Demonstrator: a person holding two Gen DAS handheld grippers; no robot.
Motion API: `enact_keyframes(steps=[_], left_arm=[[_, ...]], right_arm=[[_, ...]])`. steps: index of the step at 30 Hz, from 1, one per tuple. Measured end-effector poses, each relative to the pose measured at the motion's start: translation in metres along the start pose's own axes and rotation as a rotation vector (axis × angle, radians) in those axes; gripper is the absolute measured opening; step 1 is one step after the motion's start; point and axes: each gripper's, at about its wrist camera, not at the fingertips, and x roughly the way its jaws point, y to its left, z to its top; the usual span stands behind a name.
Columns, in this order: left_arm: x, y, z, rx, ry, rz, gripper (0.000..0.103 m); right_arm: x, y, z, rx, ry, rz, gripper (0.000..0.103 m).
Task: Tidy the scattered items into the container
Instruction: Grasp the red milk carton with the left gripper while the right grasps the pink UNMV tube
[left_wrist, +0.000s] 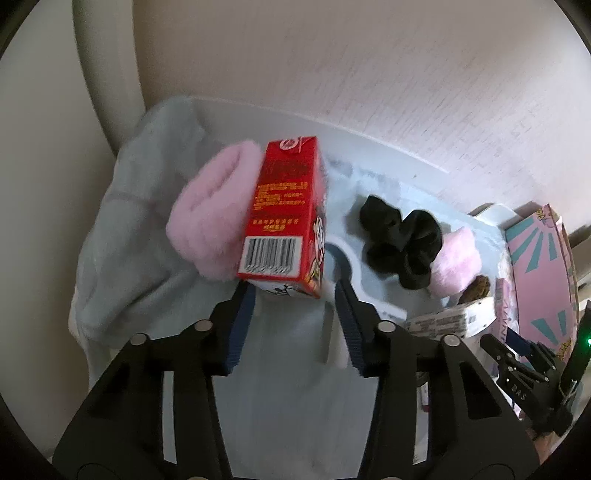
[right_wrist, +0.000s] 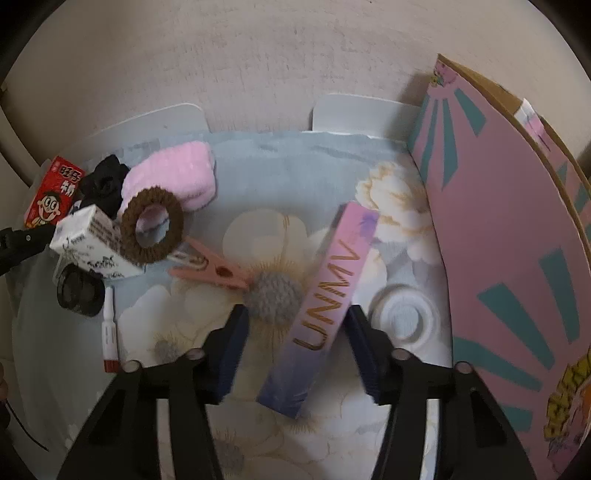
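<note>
A pale curved frame (left_wrist: 92, 74) stands at the far left of the room, and behind everything runs a whitish, rough-textured wall (left_wrist: 369, 74). Below it a light blue towel (left_wrist: 122, 206) drapes over the left part of a white table (left_wrist: 295, 122). On the towel a fluffy pink band (left_wrist: 210, 218) lies against a red carton (left_wrist: 284, 210). The left gripper (left_wrist: 295, 291) stands narrowed around the carton's lower end, its blue pads close on each side; I cannot tell whether they press it. Further right sit a black scrunchie (left_wrist: 399, 240) and a second pink puff (left_wrist: 454, 258).

In the right wrist view a flowered cloth (right_wrist: 295, 173) covers the table. From the left lie a white carton (right_wrist: 92, 240), a brown hair ring (right_wrist: 151, 225), a pink clothes peg (right_wrist: 210, 271) and a grey pompom (right_wrist: 273, 299). The right gripper (right_wrist: 295, 321) is partly closed around a long pink-and-purple box (right_wrist: 325, 295), which lies tilted between the pads; the right pad seems to touch it, the left stands clear. A white round lid (right_wrist: 402, 317) rests just beside it. At the far right the pink cardboard container (right_wrist: 498, 240) stands against the wall.
</note>
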Motion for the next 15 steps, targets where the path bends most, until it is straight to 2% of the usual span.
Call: enact_keyframes(steps=[4,6,8,10,11,15], left_arm=[[0.003,-0.003,0.006,0.002,0.003,-0.014,0.04],[0.007,0.0,0.011,-0.028,0.014,-0.025,0.044],[0.011,0.01,0.019,-0.065,0.015,-0.03,0.053],[0.013,0.015,0.028,-0.093,0.002,-0.036,0.054],[0.01,0.019,0.022,-0.098,-0.003,-0.039,0.054],[0.016,0.019,0.029,-0.074,-0.008,-0.025,0.054]], right_arm=[[0.002,-0.002,0.008,0.006,-0.003,0.001,0.032],[0.003,-0.004,0.01,0.01,0.001,0.002,0.032],[0.003,-0.004,0.012,0.008,0.006,0.0,0.032],[0.003,-0.004,0.012,0.006,0.006,0.0,0.032],[0.003,-0.005,0.012,0.005,0.004,0.0,0.032],[0.003,-0.006,0.012,0.0,-0.002,0.001,0.032]])
